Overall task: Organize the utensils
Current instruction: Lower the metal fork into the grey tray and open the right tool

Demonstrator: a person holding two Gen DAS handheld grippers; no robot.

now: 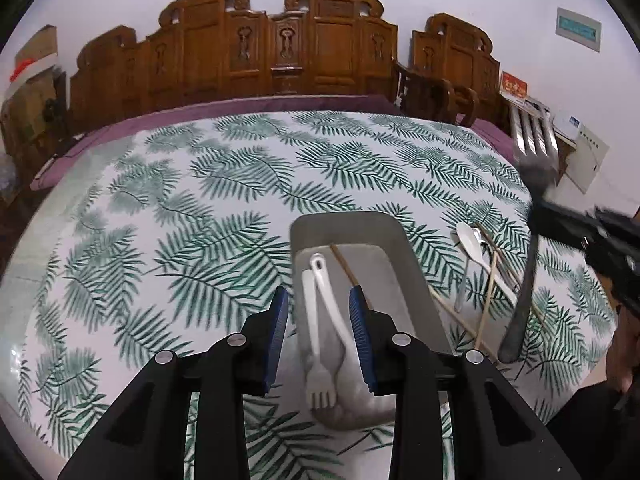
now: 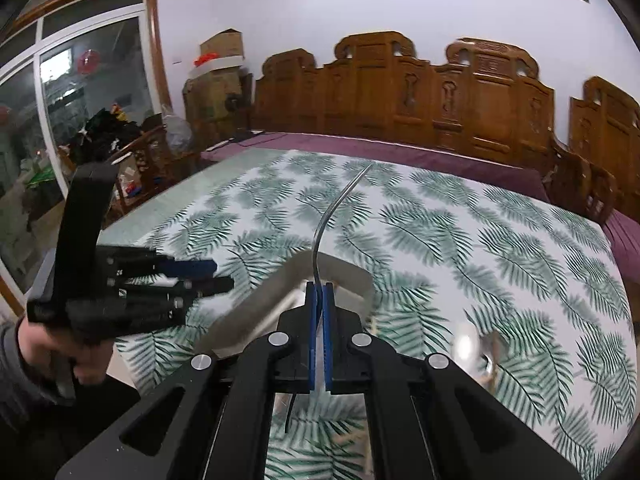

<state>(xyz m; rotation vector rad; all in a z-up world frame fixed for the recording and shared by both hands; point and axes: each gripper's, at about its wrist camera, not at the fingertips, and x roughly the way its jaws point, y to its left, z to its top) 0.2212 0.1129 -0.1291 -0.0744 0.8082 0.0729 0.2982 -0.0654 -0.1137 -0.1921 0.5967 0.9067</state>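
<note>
A grey tray lies on the leaf-print tablecloth and holds a white fork, a white spoon and a wooden chopstick. My left gripper is open and empty, low over the tray. To the tray's right lie a white spoon, a metal spoon and chopsticks. My right gripper is shut on a metal fork, seen edge-on, held in the air over the tray. That fork shows large and blurred at the right of the left wrist view.
Carved wooden chairs and a purple-covered bench stand behind the table. Boxes and a glass door are at the left. The left hand-held gripper shows in the right wrist view.
</note>
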